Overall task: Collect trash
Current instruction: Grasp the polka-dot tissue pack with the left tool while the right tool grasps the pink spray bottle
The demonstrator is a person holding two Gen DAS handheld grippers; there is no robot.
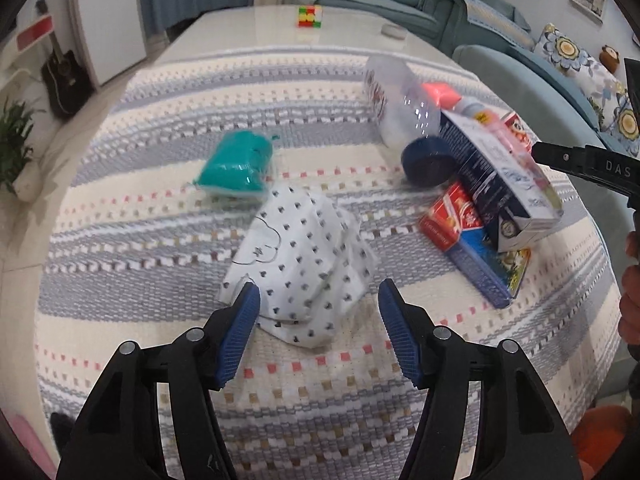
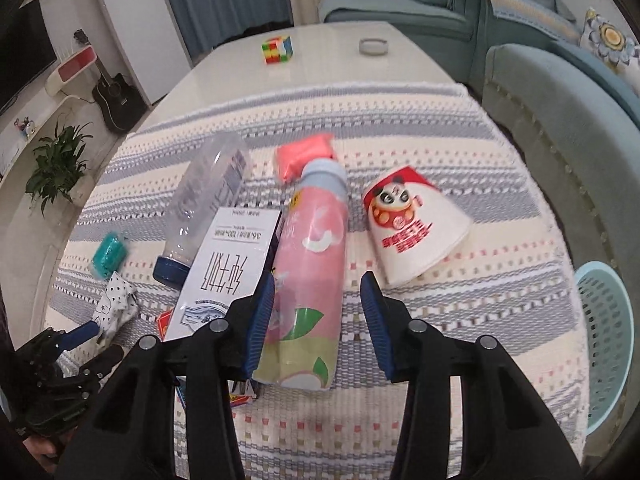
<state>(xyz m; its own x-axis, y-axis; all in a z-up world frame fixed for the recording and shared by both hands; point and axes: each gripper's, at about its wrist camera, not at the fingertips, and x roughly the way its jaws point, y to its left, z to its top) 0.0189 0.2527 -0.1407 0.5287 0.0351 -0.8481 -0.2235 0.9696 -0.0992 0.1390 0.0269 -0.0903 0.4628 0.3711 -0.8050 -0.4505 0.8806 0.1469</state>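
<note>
Blue-padded fingers of the left gripper (image 1: pixel 318 304) stand apart just over the woven striped cloth (image 1: pixel 160 240) that covers the near end of a pale table (image 1: pixel 248 24) — teal sofas (image 2: pixel 540 92) beyond, a guitar (image 2: pixel 116 96) by the wall, a light blue basket (image 2: pixel 608 344) at the right.

Between those fingers lies a crumpled dotted white wrapper (image 1: pixel 304 256), its near edge level with the fingertips.

Spread open too, the right gripper (image 2: pixel 318 284) straddles the lower body of a pink bottle (image 2: pixel 308 276) lying on its side, touching a white carton (image 2: pixel 224 272); a panda paper cup (image 2: pixel 412 220) lies just right, a clear bottle (image 2: pixel 204 200) left.
</note>
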